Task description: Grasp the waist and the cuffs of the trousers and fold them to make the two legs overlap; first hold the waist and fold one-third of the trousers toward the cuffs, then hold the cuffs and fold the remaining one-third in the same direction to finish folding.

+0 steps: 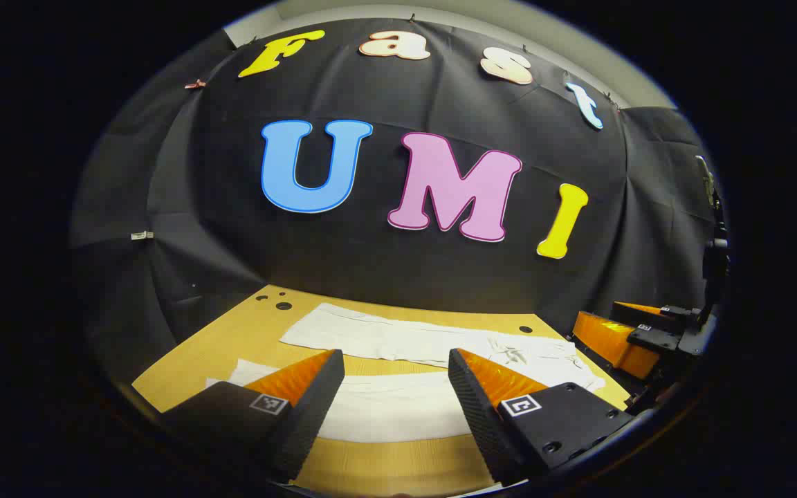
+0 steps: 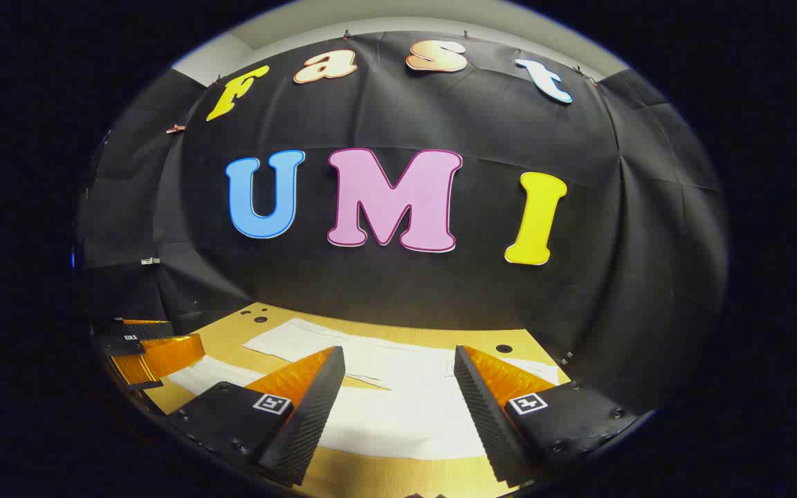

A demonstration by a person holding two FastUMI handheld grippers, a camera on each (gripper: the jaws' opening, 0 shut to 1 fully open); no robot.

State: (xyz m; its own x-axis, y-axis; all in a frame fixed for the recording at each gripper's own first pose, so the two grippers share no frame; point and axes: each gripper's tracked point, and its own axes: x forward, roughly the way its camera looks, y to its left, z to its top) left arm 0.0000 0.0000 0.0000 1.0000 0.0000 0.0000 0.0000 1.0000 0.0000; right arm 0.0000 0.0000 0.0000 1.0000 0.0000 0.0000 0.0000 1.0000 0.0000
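Note:
White trousers (image 1: 412, 342) lie spread flat on the wooden table (image 1: 232, 339), both legs running side by side toward the left and the waist (image 1: 544, 356) at the right. My left gripper (image 1: 396, 360) hovers open above the near leg. The right gripper (image 1: 630, 335) shows at the right edge of the left gripper view, beside the waist. In the right gripper view the trousers (image 2: 385, 387) spread under my right gripper (image 2: 398, 356), which is open with nothing between its fingers. The left gripper (image 2: 153, 349) appears at the left edge of that view.
The table (image 2: 398, 477) has small dark holes near its far corners (image 1: 525, 329) (image 2: 504, 348). Black cloth walls close the booth behind and at both sides. Bare wood shows along the front edge and at the far left.

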